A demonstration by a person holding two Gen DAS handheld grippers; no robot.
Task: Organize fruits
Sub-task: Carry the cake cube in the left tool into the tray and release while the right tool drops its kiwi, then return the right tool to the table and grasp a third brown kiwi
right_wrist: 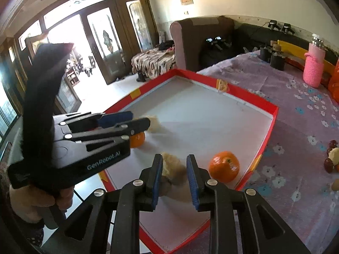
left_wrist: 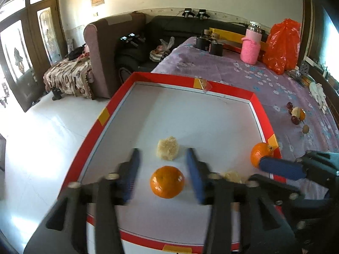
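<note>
Floral purple-clothed table (left_wrist: 243, 74) under red-rimmed tray (left_wrist: 257, 103), pink bottle (left_wrist: 251, 49), orange bag (left_wrist: 281, 44).

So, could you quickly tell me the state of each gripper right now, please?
Left gripper: open, round orange mandarin between its jaws, untouched.
Right gripper: open, pale yellowish peeled fruit piece between its jaws.

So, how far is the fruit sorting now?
Done: two oranges and two pale lumps lie in the red tray. In hand: nothing gripped; the left gripper stands open around one orange, the right gripper open around a lump. Left: the small fruits on the cloth.
</note>
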